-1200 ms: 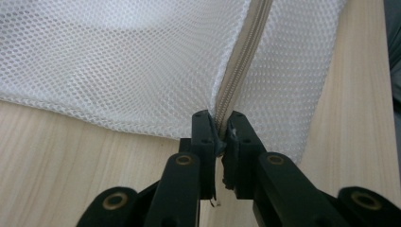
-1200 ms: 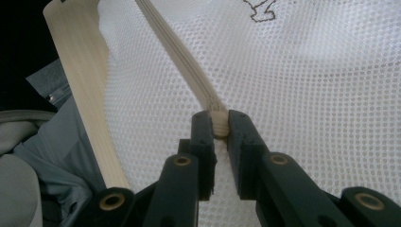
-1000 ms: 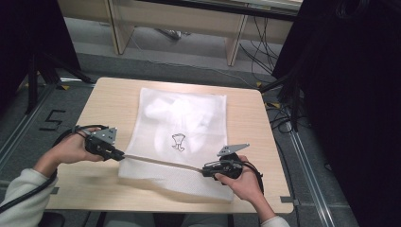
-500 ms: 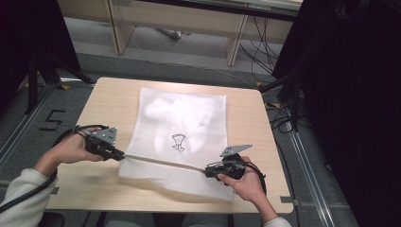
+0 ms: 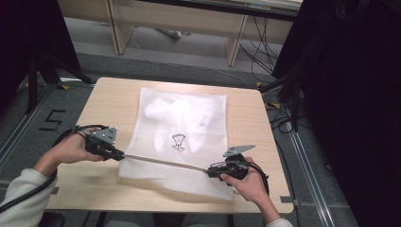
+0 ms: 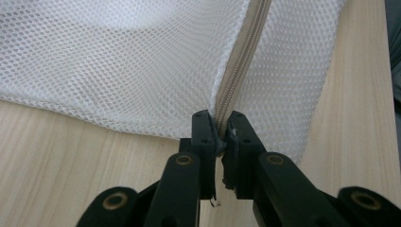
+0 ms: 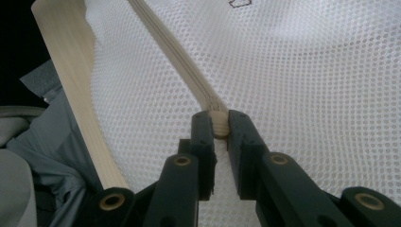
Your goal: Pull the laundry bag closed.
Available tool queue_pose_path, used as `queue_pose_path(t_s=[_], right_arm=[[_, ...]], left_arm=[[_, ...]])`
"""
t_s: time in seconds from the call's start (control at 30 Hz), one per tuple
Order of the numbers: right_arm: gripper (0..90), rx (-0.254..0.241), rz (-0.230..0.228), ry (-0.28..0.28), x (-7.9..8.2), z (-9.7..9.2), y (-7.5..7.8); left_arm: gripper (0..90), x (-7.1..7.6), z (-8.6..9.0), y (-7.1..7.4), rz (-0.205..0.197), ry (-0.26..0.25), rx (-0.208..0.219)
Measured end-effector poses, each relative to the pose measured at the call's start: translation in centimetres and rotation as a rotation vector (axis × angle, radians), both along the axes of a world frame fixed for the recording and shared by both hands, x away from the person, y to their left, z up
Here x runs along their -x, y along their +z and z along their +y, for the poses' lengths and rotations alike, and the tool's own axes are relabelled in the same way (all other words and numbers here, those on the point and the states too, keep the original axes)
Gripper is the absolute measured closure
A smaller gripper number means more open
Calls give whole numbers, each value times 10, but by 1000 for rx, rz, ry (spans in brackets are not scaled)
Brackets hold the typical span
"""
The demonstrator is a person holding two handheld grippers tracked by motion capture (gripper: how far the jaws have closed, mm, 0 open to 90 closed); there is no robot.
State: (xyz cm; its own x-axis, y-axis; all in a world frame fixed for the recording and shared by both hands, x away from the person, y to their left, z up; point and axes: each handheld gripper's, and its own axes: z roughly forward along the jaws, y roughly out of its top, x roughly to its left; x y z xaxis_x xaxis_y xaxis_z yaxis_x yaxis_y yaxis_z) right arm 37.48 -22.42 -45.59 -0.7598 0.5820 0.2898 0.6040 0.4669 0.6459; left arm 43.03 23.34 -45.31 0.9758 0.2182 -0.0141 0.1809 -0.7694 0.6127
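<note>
Two grippers: both mine, both clenched on the same zipper, one at each end.
Left gripper point(image 6: 218, 135): jaws pinched on the zipper's end tape at the left edge of the mesh bag point(image 5: 182, 137); seen from above at point(image 5: 116, 153).
Right gripper point(image 7: 218, 125): jaws pinched on a small beige lump on the zipper line, which I take for the slider; seen from above at point(image 5: 211, 171).
Zipper point(image 5: 163, 162): one, beige, stretched taut between my two grippers; its long axis runs across the table from left to right, slanting slightly toward me at the right end.
Which way it lies: straight ahead of each gripper, teeth leading away from the jaws toward the other hand.
Nearer hand: I judge the right does the sliding along that axis, the left anchors.
Mesh bag: one, white, flat on the table point(image 5: 90, 187), a small dark print at its middle, its near edge close to me.
Table: one, light wood.
</note>
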Motion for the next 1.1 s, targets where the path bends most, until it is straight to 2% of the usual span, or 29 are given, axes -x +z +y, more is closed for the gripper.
queue_pose_path(t_s=[0.17,0.33,0.37,0.4,0.47,0.53,0.57,0.63,0.67,0.73,0.8,0.93,1.07,1.1], right_arm=[[822,9,-8,4,0,-3,0],[822,11,-22,9,-1,-4,-1],[822,13,-23,9,-1,-4,-1],[822,19,-3,-3,0,-3,0],[822,6,-5,-12,0,-6,0],[822,7,-3,-7,0,-7,0],[822,14,-21,1,-1,-8,0],[822,7,-8,-6,0,-8,0],[822,6,-6,-7,0,-8,0],[822,21,-21,-1,-1,-9,0],[822,7,1,-13,0,-10,0],[821,16,-16,-19,0,-14,1],[821,16,-11,-24,0,-16,1],[822,14,7,-33,2,-16,1]], left_arm=[[826,1,0,0,10,9,3],[827,0,0,0,2,-2,3],[827,0,0,0,1,-2,-8],[827,0,1,-1,12,12,-3],[827,1,0,0,11,6,7],[827,1,-1,1,7,7,-1],[827,0,-1,1,2,1,-1],[827,1,-1,0,13,8,6],[827,0,0,-1,5,-4,2],[827,0,0,-1,13,9,-5],[826,-1,0,-1,4,-2,-4],[827,0,-1,0,12,8,1],[827,0,0,-1,12,10,1],[827,0,0,-1,14,10,4]])
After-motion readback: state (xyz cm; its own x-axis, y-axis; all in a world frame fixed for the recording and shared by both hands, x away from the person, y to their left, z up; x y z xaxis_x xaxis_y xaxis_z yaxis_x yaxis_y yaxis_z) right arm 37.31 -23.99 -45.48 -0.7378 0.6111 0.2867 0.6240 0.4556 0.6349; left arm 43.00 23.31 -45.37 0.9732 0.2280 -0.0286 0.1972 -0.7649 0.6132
